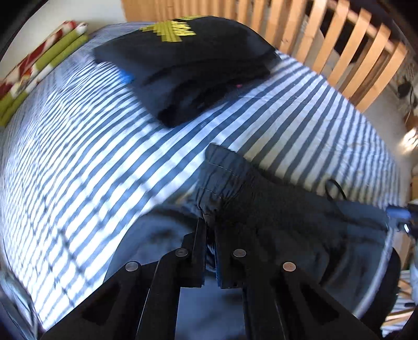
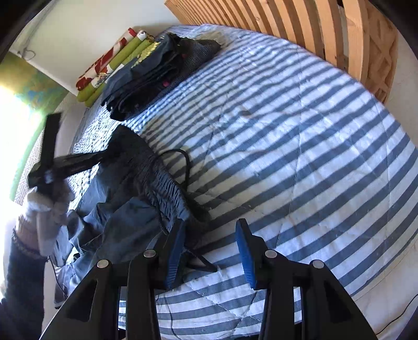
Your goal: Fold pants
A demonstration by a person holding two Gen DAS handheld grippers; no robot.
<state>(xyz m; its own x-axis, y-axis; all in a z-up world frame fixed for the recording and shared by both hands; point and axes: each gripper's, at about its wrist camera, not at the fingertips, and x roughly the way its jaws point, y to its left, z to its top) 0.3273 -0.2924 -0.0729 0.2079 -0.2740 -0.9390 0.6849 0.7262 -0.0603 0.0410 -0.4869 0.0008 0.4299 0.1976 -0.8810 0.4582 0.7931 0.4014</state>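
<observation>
Left gripper (image 1: pixel 210 230) clamped tight on waistband corner of blue pants (image 1: pixel 261 209), near edge of bed (image 1: pixel 91 157). Right gripper (image 2: pixel 209 235) part open, nothing pinched; waistband other end just beside its left finger. Only right view shows gloved hand (image 2: pixel 47 209), drawstring (image 2: pixel 183 162). Far left: folded dark clothes stack (image 1: pixel 188 68), yellow print unreadable. Striped quilt, wooden slat headboard (image 2: pixel 300 23).

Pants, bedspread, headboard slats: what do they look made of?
Pants: thin woven blue-grey fabric, matte; it creases softly and the waistband is gathered, likely elastic. Bedspread: quilted cloth, probably cotton, matte, blue and white stripes with visible stitch lines. Headboard slats: light wood, grain visible; whether it is varnished I cannot tell.
</observation>
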